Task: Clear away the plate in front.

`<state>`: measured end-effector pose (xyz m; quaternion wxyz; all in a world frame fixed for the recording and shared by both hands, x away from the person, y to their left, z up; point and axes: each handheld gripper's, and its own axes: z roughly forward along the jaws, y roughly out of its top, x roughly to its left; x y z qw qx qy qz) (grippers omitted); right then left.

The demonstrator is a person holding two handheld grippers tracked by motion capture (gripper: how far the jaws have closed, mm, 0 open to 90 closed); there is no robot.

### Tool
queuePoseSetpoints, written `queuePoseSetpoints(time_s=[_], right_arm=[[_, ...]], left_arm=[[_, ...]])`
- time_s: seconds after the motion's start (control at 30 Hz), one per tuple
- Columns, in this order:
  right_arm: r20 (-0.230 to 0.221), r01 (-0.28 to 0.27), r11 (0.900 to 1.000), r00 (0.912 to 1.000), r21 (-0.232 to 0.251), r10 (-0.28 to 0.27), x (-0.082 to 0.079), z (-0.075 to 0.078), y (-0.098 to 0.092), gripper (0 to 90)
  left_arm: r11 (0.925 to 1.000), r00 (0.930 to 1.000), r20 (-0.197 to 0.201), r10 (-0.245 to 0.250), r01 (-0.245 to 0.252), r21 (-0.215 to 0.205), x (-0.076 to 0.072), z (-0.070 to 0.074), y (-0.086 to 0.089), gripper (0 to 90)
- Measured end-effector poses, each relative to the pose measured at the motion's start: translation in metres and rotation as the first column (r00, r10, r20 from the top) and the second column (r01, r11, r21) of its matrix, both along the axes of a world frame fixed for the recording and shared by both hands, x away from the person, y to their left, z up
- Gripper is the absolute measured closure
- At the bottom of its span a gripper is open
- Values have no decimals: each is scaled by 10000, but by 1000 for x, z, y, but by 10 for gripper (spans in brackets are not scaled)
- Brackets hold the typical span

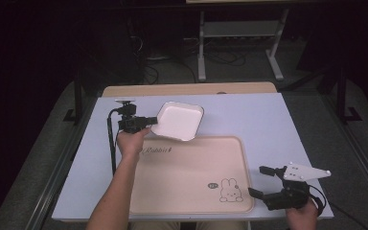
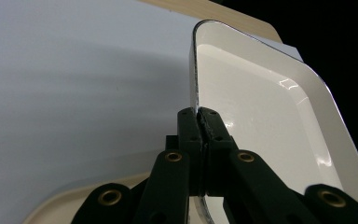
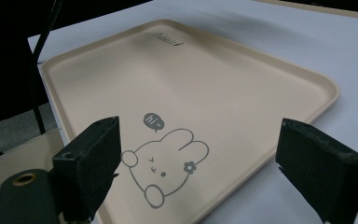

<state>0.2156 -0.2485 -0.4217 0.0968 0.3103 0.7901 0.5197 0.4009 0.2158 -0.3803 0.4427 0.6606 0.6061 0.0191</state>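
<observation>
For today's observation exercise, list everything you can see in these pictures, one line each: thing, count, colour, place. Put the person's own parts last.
White dish: one, white with a dark rim, rounded square, held by its left rim over the tray's far left corner.
Tray: one, beige, rabbit drawing and lettering, on the table near the person.
Table: one, pale top with a wooden far edge.
Metal stand: one, light grey, on the floor beyond the table.
Left gripper: one, black, jaws shut on the dish's rim.
Right gripper: one, black with a grey plate, jaws open, by the tray's near right corner.
Left hand: one, holding the left gripper.
Right hand: one, at the bottom right.
</observation>
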Motion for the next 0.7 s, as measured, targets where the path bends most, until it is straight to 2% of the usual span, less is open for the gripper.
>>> queuePoseSetpoints(time_s=[0.33, 0.43, 0.7], right_arm=[[9, 1, 10000, 10000, 47, -1, 0, 0, -1, 132], [20, -1, 10000, 10000, 52, 1, 0, 0, -1, 132], [45, -20, 10000, 10000, 67, 20, 0, 0, -1, 132]], left_arm=[[10000, 10000, -98, -1, 1, 36, -11, -5, 4, 888], [10000, 10000, -89, 0, -1, -74, -16, -7, 5, 889], [10000, 9999, -143, -69, 68, -45, -30, -12, 8, 889]])
